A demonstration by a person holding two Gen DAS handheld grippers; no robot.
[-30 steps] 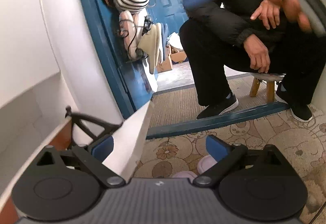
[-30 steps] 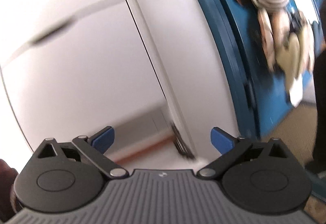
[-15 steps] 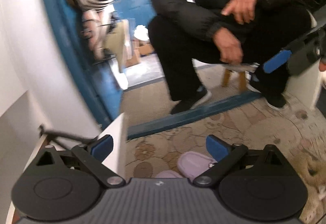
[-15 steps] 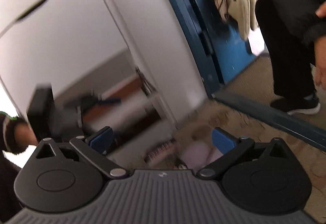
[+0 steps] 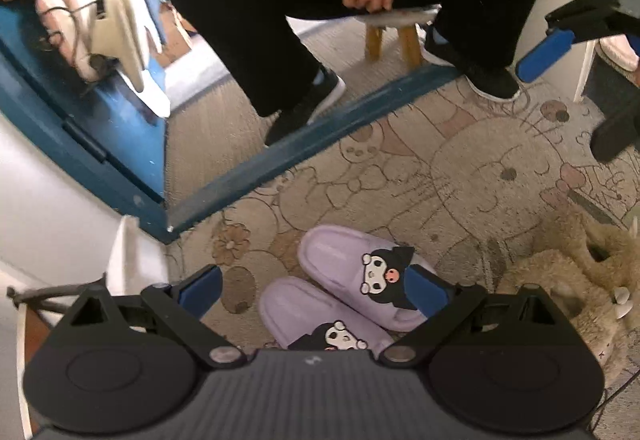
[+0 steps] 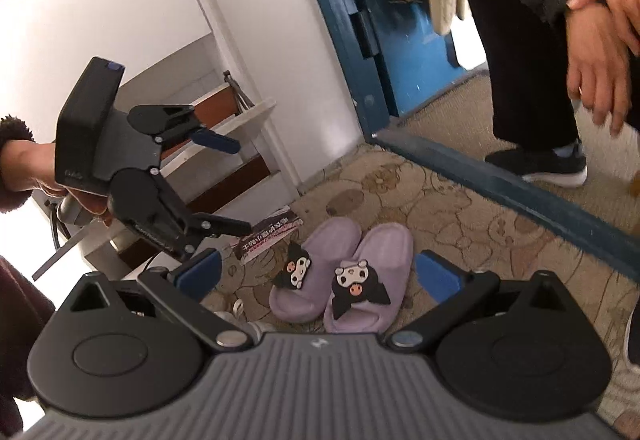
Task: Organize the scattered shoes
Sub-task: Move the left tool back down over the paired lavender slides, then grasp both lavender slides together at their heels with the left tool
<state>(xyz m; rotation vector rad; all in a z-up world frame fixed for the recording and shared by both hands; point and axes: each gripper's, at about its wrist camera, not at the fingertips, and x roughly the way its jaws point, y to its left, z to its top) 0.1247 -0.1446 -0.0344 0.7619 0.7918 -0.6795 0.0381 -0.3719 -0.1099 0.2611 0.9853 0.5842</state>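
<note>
Two purple slippers with a black-and-white cartoon figure lie side by side on the patterned rug. In the left wrist view the far slipper [image 5: 340,252] and the near slipper [image 5: 292,308] sit between and below the fingers of my left gripper [image 5: 314,292], which is open and holds nothing. In the right wrist view the left slipper [image 6: 332,240] and the right slipper [image 6: 390,244] lie just ahead of my open, empty right gripper [image 6: 316,274]. Each gripper shows in the other's view: left gripper [image 6: 242,188], right gripper [image 5: 560,108], both above the rug.
A white shoe rack [image 6: 248,112] stands at the left by the wall. A printed packet [image 6: 272,234] lies near it. Fluffy beige slippers [image 5: 580,280] lie to the right. A blue threshold [image 5: 304,152] crosses the floor; behind it a person in black [image 5: 248,12] sits on a stool.
Both views have swung down from the white cabinet and blue door to the rug. The purple slippers have come into full view under both grippers.
</note>
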